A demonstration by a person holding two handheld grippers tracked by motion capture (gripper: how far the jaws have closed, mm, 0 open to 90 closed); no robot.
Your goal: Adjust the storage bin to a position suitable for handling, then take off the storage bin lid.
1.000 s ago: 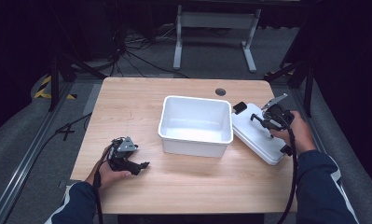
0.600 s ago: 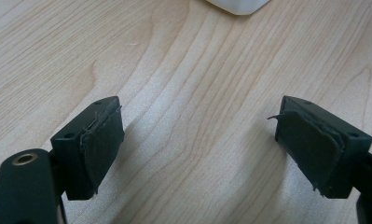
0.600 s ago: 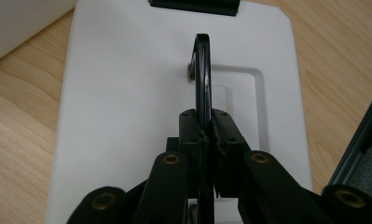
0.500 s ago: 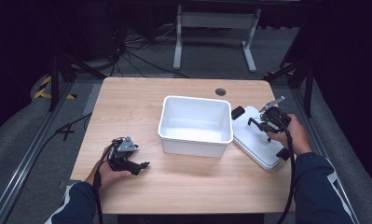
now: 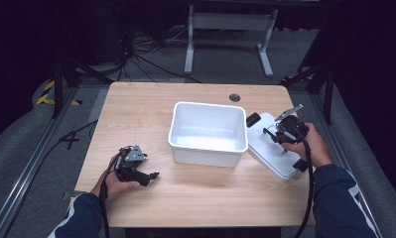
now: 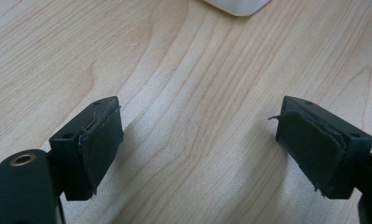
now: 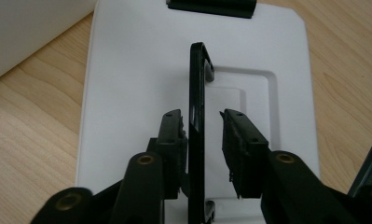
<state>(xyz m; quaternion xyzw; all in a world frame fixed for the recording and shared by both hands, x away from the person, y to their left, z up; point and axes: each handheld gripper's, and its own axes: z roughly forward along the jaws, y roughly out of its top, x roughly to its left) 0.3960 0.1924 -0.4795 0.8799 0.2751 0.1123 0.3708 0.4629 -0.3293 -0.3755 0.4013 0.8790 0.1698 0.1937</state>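
The lid (image 7: 127, 93), white with a black handle (image 7: 196, 116) standing up from its middle, lies flat on the bench (image 5: 151, 109) directly under the right gripper (image 7: 203, 123). That gripper's jaws straddle the handle: one pad sits against or right next to its side, the other stands off with a clear gap, so the handle is between the jaws but not clamped. The jaws have just been opening, which reads as a release of the lid, set down beside the tub.

Beyond the gripper's tips, at the lid's far edge, sits a black latch clip (image 7: 211, 7). To the gripper's left, just beside the lid, stands the white tub (image 5: 209, 133), open-topped and with nothing visible inside it.

The left gripper (image 6: 200, 140) rests low over bare wood near the person's side of the bench, well apart from the tub, its jaws spread with nothing between them; a corner of the tub (image 6: 237, 5) shows ahead of it.

My judgement is that the step in hand is letting go of the lid. The next move calls for widening the right jaws until both pads clear the handle, then lifting straight up so the handle is not snagged and the lid is not dragged towards the bench edge.
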